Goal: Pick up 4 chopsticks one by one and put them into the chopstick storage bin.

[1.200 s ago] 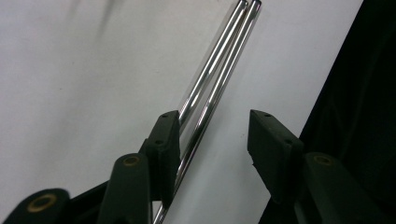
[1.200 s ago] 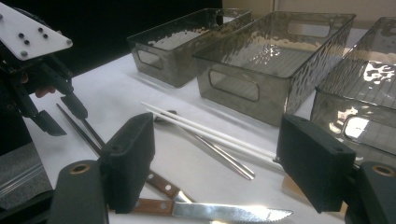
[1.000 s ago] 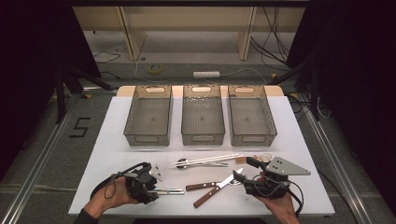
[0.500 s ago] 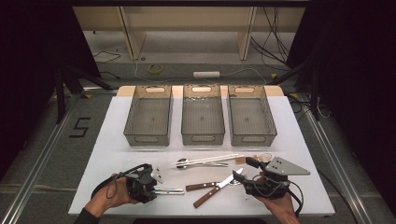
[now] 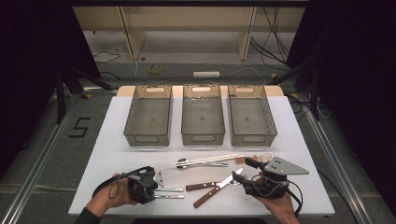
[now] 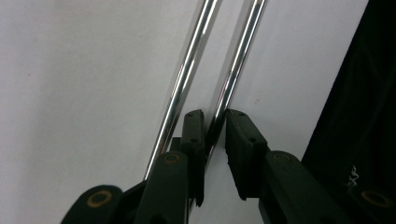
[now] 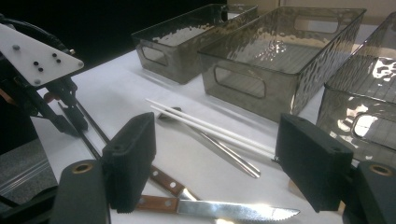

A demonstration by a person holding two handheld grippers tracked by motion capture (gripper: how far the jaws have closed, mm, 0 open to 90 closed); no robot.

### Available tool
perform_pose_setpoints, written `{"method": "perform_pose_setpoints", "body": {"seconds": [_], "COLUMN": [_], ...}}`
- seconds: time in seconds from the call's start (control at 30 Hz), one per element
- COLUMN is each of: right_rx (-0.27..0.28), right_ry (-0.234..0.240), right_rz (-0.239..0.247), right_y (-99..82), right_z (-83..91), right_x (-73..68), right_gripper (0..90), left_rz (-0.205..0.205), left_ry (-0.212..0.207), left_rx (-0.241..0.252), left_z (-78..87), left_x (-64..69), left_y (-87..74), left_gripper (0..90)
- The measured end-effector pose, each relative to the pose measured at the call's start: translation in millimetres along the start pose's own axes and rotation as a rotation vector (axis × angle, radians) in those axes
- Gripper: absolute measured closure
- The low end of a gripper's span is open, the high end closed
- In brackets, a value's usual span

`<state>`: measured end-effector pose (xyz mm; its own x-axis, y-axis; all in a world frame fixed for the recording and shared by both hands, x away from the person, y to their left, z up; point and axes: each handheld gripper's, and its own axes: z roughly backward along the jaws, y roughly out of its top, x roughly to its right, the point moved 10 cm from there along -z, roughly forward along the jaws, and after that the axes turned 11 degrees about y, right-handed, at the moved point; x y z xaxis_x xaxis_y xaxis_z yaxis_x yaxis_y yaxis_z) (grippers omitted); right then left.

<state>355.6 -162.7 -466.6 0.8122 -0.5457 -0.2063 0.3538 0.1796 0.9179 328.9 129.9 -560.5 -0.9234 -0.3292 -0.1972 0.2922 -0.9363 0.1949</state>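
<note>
Two shiny metal chopsticks [image 5: 169, 193] lie side by side near the table's front edge. My left gripper [image 5: 153, 193] is low over their near ends. In the left gripper view its jaws [image 6: 215, 113] have just been closing, and the right-hand metal chopstick [image 6: 238, 56] runs between the pads without being pinched. The other metal chopstick [image 6: 187, 65] passes outside the left pad. My right gripper [image 5: 248, 175] is open wide [image 7: 219, 140] above a serrated knife [image 7: 233, 211] with a wooden handle. A second wooden-handled knife [image 5: 201, 186] lies beside it.
Three clear grey bins [image 5: 144, 139], [image 5: 202, 138], [image 5: 252, 138] stand in a row at mid table. White chopsticks [image 5: 210, 159] and a metal spoon [image 5: 183, 163] lie in front of them. Bare white table [image 5: 107, 154] stretches to the left.
</note>
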Motion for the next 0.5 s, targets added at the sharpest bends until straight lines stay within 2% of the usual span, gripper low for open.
{"method": "perform_pose_setpoints", "body": {"seconds": [0.23,0.5], "right_rx": [-0.003,-0.008], "right_ry": [0.0,0.0], "right_rz": [0.001,0.001], "right_y": [-0.2,-0.7], "right_z": [-0.1,-0.2], "right_x": [-0.1,-0.4], "right_gripper": [30.1,30.3], "left_rz": [-0.063,-0.108], "left_ry": [-0.006,-0.015], "left_rx": [-0.007,0.002], "left_z": [1.1,1.0], "left_x": [2.4,5.0], "left_y": [-1.0,-1.0], "left_gripper": [79.7,83.1]}}
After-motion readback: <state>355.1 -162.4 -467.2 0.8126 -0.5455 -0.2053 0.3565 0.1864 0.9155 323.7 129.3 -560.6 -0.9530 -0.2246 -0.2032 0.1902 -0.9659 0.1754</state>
